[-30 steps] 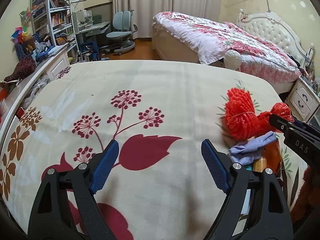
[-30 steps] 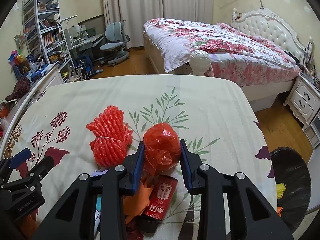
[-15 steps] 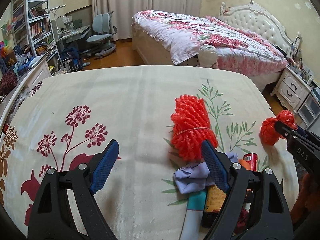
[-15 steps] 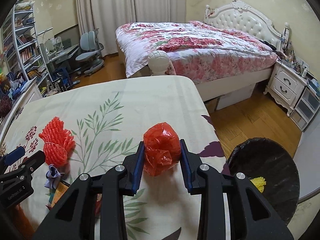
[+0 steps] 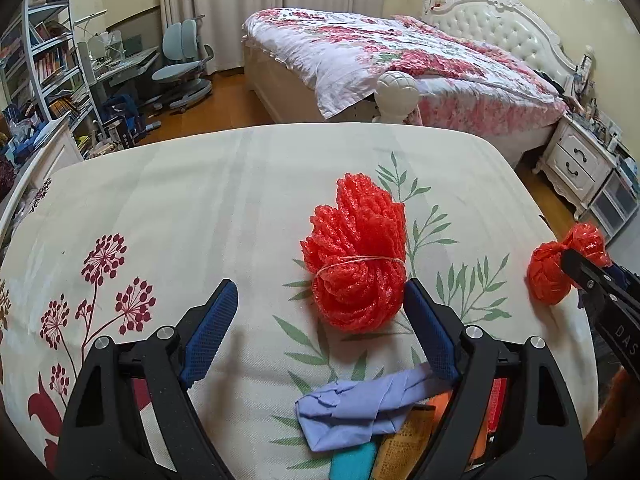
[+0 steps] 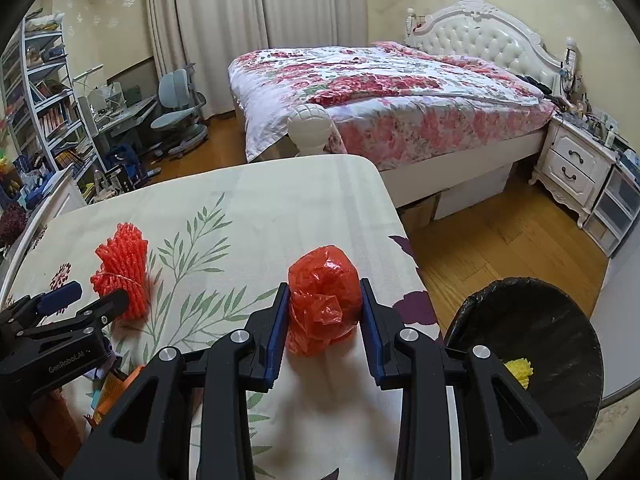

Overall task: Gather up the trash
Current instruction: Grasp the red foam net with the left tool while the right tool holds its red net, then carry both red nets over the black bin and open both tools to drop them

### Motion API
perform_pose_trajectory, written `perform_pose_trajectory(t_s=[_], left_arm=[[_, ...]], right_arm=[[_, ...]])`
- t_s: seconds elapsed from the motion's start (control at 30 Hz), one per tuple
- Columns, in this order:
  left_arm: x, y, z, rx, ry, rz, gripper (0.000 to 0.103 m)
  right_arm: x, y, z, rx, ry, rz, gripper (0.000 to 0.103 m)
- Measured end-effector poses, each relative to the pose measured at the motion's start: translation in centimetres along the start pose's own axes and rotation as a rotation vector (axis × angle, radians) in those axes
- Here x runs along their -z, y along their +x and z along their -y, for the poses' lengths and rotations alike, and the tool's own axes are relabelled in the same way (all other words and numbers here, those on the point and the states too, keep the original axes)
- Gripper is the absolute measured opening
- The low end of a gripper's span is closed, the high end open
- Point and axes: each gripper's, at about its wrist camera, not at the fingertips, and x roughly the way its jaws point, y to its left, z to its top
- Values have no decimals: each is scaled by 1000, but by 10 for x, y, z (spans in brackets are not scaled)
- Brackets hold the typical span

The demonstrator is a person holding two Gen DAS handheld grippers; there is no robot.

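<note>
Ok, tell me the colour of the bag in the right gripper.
Red; the bag shows best in the right wrist view.

We had both wrist cameras angled down over the floral-cloth table (image 5: 200, 200), facing the far bed (image 6: 380, 80). Left view sat close above the red foam net (image 5: 356, 264); both views shared it, right view placing it far left.

The trash bin (image 6: 560, 360) is partly hidden behind the right tool (image 6: 324, 320).
</note>
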Motion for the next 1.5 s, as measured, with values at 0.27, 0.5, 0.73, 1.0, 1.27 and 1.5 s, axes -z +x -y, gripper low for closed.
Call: perform_pose_trajectory(t_s=[0.27, 0.5, 0.73, 1.0, 1.27, 1.5], left_arm=[[-6, 13, 9, 18, 42, -31, 68], [-3, 18, 11, 41, 70, -58, 35], [0, -4, 8, 12, 83, 1, 33], [8, -35, 4, -6, 77, 56, 33], [26, -62, -1, -3, 44, 87, 33], [49, -79, 0, 14, 18, 96, 33]], right_arm=[[-2, 1, -1, -12, 0, -2, 34], [1, 1, 0, -23, 2, -3, 34], [7, -8, 4, -23, 10, 4, 34], [20, -28, 9, -16, 13, 15, 34], [39, -48, 13, -6, 9, 17, 34], [58, -63, 21, 9, 14, 17, 34]])
